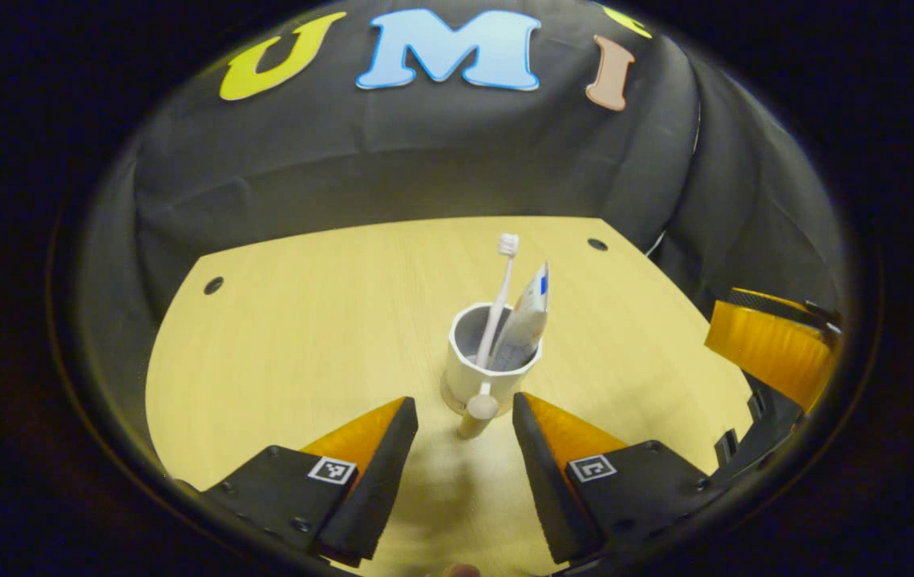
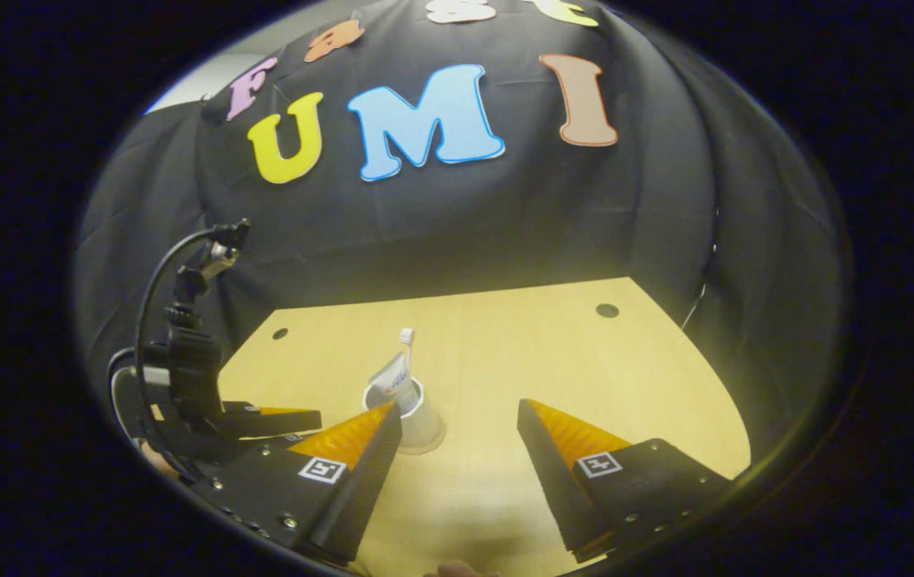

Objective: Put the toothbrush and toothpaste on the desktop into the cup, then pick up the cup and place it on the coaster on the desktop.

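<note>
Desktop [image 1: 281, 336]: pale wood, black cloth wall behind.
Cup [image 1: 483, 377]: white, upright on the coaster [image 1: 450, 398] mid-desktop.
Toothbrush [image 1: 501, 296]: standing in the cup, bristles up.
Toothpaste [image 1: 527, 316]: leaning inside, beside the brush.
Left gripper [image 1: 465, 429]: jaws apart, empty, straddling the cup's handle [image 1: 479, 410] without touching.
Right gripper [image 2: 457, 429]: spread wide, empty, right of the cup.

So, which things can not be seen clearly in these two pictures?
- Coaster: left gripper view, just a rim under the cup; whether the cup sits centred is hidden.
- Toothpaste: right gripper view, too small; its lower part is inside the cup.
- Left gripper: right gripper view, fingers overlapped by the right gripper.
</note>
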